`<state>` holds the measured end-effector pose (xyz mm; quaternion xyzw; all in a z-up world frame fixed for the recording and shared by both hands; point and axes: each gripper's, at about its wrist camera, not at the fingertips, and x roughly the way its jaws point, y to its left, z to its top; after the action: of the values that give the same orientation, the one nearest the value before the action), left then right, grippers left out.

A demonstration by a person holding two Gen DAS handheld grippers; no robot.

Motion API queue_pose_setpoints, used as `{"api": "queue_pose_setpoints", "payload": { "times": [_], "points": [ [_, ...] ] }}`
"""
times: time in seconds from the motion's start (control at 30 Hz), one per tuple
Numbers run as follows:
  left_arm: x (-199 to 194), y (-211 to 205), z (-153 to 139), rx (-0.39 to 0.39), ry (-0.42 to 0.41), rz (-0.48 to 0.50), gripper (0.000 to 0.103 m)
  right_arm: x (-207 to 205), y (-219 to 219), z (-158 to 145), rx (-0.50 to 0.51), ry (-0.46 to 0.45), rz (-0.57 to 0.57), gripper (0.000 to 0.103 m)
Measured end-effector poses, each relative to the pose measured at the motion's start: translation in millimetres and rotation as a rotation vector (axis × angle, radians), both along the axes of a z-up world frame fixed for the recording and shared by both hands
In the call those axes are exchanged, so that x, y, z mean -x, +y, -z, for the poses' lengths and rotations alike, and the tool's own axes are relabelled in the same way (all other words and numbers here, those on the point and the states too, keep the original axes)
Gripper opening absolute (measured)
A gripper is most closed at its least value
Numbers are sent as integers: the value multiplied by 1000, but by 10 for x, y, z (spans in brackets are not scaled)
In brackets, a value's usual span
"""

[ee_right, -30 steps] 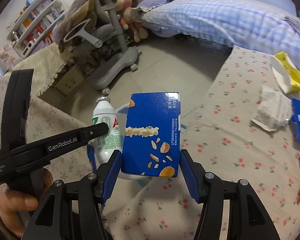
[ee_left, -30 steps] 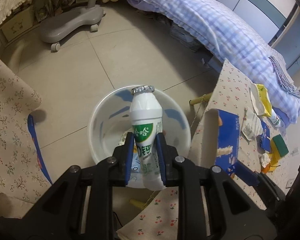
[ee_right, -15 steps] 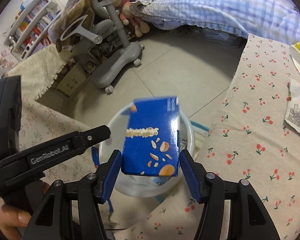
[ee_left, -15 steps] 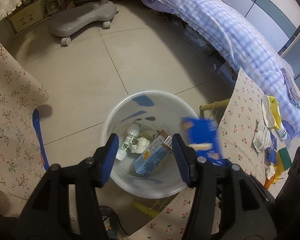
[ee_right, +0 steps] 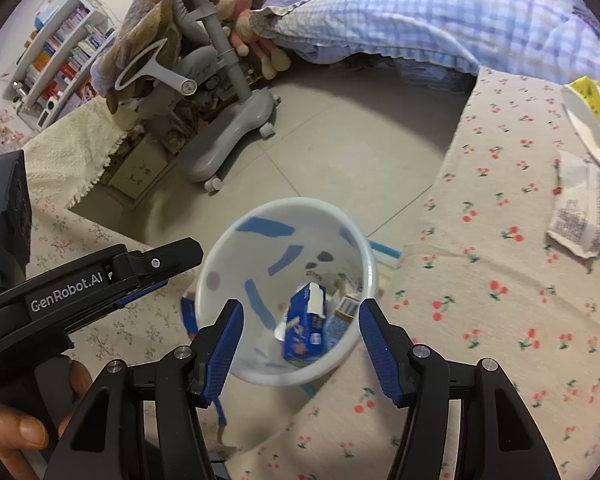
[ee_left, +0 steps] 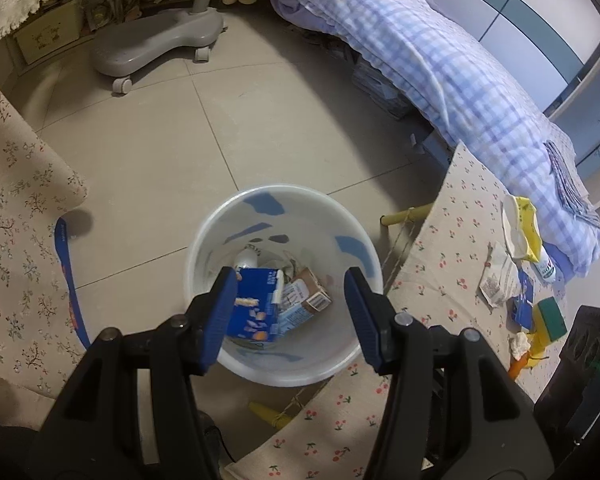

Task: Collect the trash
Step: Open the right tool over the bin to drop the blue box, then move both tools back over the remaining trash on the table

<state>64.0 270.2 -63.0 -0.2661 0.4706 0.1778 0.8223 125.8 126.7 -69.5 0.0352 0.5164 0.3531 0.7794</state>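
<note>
Both tongs, left (ee_left: 290, 312) and right (ee_right: 300, 344), are being held wide open and empty over the bin (ee_left: 204, 240), cartons (ee_left: 256, 308) being contained inside, while wrappers (ee_left: 500, 280) are being left on the surface (ee_left: 440, 280).

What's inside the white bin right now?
In the bin: a blue carton, a brown-topped carton beside it, a white bottle and crumpled paper behind. Anything beneath them is covered.
</note>
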Motion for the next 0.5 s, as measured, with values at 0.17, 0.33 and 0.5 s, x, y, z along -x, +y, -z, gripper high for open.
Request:
{"api": "queue_pose_setpoints", "payload": {
  "times": [0.17, 0.33, 0.5],
  "points": [
    [-11, -156, -84, 4, -21, 45, 57, 5, -211, -120, 14, -13, 44, 62],
    [-22, -418, -173, -6, -39, 109, 57, 20, -600, -329, 63, -87, 111, 62],
    [-47, -762, -277, -17, -66, 190, 57, 34, -1156, -534, 90, -136, 199, 62]
  ]
}}
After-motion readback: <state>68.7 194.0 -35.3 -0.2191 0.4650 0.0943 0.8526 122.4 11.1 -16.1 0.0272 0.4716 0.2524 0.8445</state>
